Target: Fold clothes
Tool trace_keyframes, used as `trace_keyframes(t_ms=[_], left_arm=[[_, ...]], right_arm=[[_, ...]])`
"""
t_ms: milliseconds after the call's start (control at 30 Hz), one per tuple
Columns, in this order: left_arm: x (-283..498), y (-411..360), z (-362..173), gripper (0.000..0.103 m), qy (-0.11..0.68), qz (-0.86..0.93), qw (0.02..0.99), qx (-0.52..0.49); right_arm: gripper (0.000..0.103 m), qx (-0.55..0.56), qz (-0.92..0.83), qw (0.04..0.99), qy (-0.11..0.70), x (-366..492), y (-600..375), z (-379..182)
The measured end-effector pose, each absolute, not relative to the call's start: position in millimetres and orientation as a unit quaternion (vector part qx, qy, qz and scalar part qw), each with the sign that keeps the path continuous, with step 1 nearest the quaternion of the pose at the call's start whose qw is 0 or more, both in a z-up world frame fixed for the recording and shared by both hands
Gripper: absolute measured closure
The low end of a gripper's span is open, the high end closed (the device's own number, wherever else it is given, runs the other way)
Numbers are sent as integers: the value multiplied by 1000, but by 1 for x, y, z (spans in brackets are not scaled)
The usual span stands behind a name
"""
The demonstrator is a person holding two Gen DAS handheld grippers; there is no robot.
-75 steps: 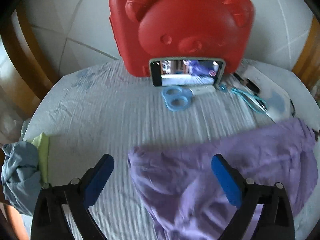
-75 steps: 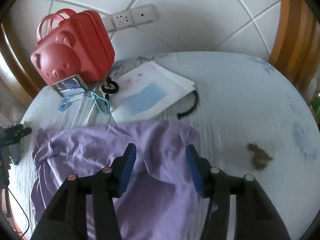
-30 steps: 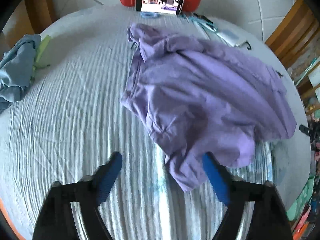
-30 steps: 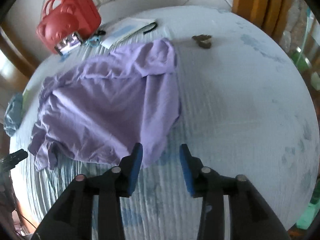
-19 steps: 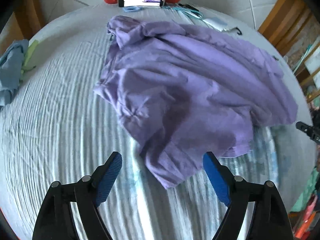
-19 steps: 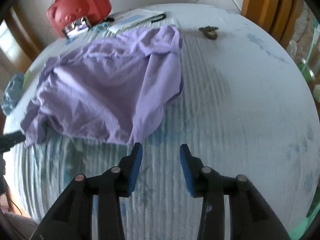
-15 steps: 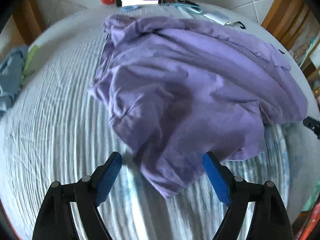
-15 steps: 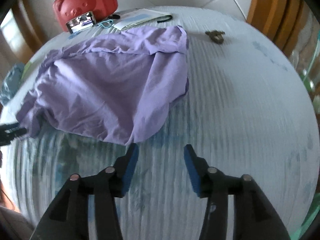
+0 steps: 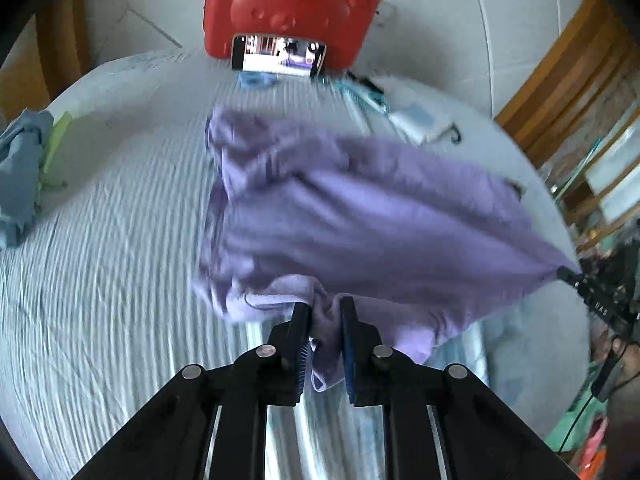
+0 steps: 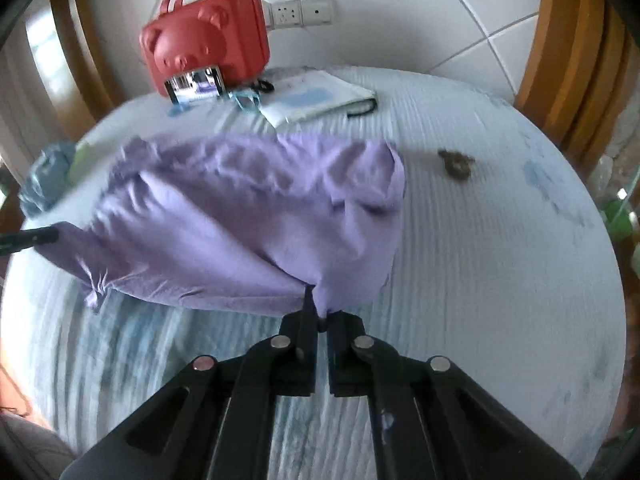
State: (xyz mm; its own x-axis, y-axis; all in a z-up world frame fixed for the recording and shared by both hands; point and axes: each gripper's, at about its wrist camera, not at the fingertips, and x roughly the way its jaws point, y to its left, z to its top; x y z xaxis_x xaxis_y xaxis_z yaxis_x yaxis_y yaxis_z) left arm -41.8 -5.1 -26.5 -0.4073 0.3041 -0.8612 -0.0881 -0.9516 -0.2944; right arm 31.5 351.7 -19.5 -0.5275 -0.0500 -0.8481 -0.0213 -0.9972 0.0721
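Observation:
A purple garment (image 9: 360,216) lies on the round table, its near edge lifted. My left gripper (image 9: 323,312) is shut on a bunched corner of it at the near left. My right gripper (image 10: 320,316) is shut on the near right corner of the same garment (image 10: 248,216). The cloth is stretched taut between the two grippers. The right gripper's tip (image 9: 568,274) shows at the right edge of the left wrist view, and the left gripper's tip (image 10: 44,235) at the left edge of the right wrist view.
A red bear-shaped case (image 9: 288,4) with a phone (image 9: 278,55) leaning on it stands at the back. Scissors (image 10: 244,101) and a notebook (image 10: 316,98) lie beside it. A grey-blue cloth (image 9: 20,176) sits at the left edge. A small brown object (image 10: 456,166) lies to the right.
Both grippers have closed on the garment's near corners and lifted its near edge off the table. Before, both were open above the cloth.

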Motion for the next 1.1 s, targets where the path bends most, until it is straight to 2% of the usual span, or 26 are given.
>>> trace_keyframes(t_ms=[233, 267, 300, 333, 367, 400, 433, 567, 767, 1000, 1033, 1067, 1100], left_arm=[[-169, -17, -43, 87, -101, 803, 108, -577], [-187, -19, -45, 80, -95, 803, 97, -581], [-201, -21, -45, 71, -85, 807, 82, -579], [-212, -23, -41, 40, -72, 815, 68, -570], [-216, -25, -35, 9, -64, 824, 62, -560], [-216, -26, -29, 4, -59, 831, 62, -549], [-214, -27, -26, 4, -52, 836, 62, -543], [-187, -33, -31, 4, -22, 842, 51, -537], [-144, -35, -71, 4, 6, 850, 20, -526], [-135, -22, -105, 5, 3, 856, 13, -517], [-136, -21, -111, 18, 2, 852, 13, -524], [-137, -20, -116, 51, 0, 847, 12, -531], [-138, -22, -121, 65, -4, 840, 10, -543]], right_arm=[[97, 568, -821, 35, -44, -82, 361, -17], [95, 567, -822, 26, -48, -95, 363, -17], [87, 558, -828, 13, -52, -103, 368, -13], [75, 549, -834, 0, -55, -111, 373, -9], [68, 538, -841, -13, -58, -119, 378, -5], [56, 524, -850, -24, -55, -118, 381, 2], [53, 515, -855, -22, -57, -114, 382, 5], [53, 493, -868, -30, -54, -80, 385, 7], [53, 496, -866, -53, -41, -29, 375, -35], [53, 493, -868, -36, 36, -29, 352, -74], [53, 494, -867, -42, 40, -32, 354, -77], [53, 495, -867, -49, 44, -35, 356, -79], [78, 495, -866, -55, 48, -38, 358, -81]])
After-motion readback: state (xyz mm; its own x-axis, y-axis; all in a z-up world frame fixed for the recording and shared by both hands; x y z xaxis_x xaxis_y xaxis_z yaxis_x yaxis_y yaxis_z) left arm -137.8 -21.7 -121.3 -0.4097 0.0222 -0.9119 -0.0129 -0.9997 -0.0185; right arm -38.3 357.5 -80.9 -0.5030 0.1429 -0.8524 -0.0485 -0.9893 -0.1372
